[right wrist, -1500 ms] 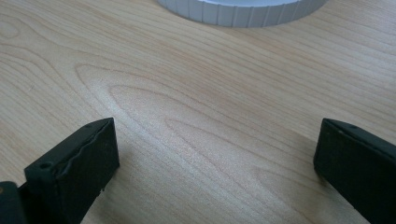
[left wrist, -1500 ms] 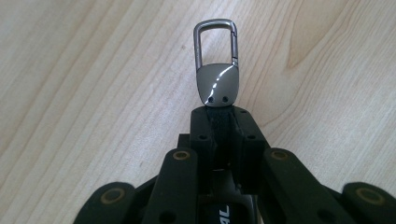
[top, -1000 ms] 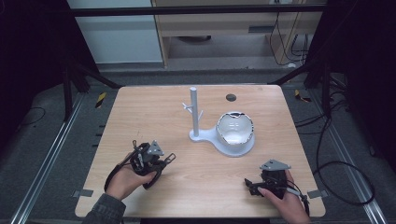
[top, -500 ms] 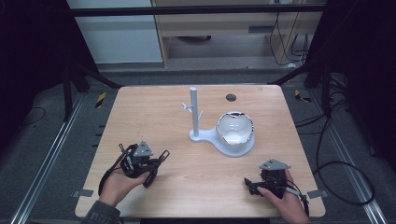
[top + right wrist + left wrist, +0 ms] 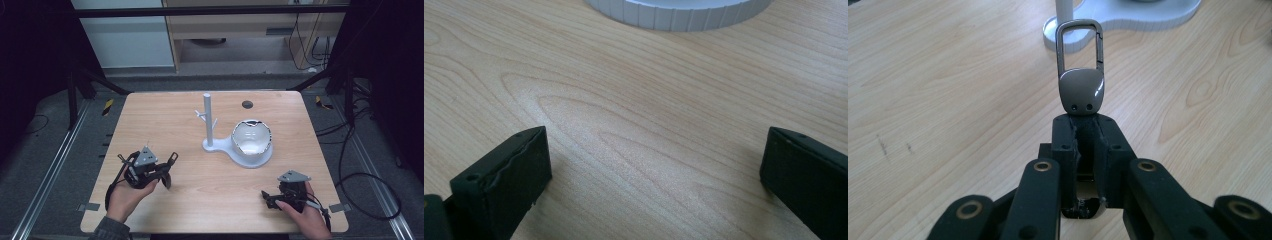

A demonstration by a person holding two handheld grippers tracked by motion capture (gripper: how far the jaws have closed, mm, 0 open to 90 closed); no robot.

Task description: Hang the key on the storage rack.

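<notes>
A light wooden bench (image 5: 165, 120) is seen from above, with a person's hands entering from the near edge, each holding a black two-jaw gripper. The left gripper (image 5: 1087, 131) is held at the near left of the bench, its jaws pressed together on the solid end of a dark metal carabiner-style key clip (image 5: 1080, 67); the clip's open loop is carried out ahead of the jaws, above the wood, and two small holes are visible in its polished tab. No brand, label or writing can be read on the clip or on anything else in view.

Near the middle of the bench a white stand (image 5: 220, 148) is set, made up of an upright post (image 5: 207, 117) with short pegs and a flat base that widens to the right. On that wider part a round white bowl (image 5: 252, 137) is seated; its inside appears pale and glossy, and what it holds, if anything, cannot be told. In the left gripper view the foot of the post and the ribbed edge of the base are seen just beyond the clip's loop.

The right gripper (image 5: 654, 165) is held low at the near right of the bench, its jaws spread wide with bare wood between them and nothing gripped; the ribbed rim of the white base is seen farther off. A small dark round mark (image 5: 247, 104) is seen on the bench behind the stand.
</notes>
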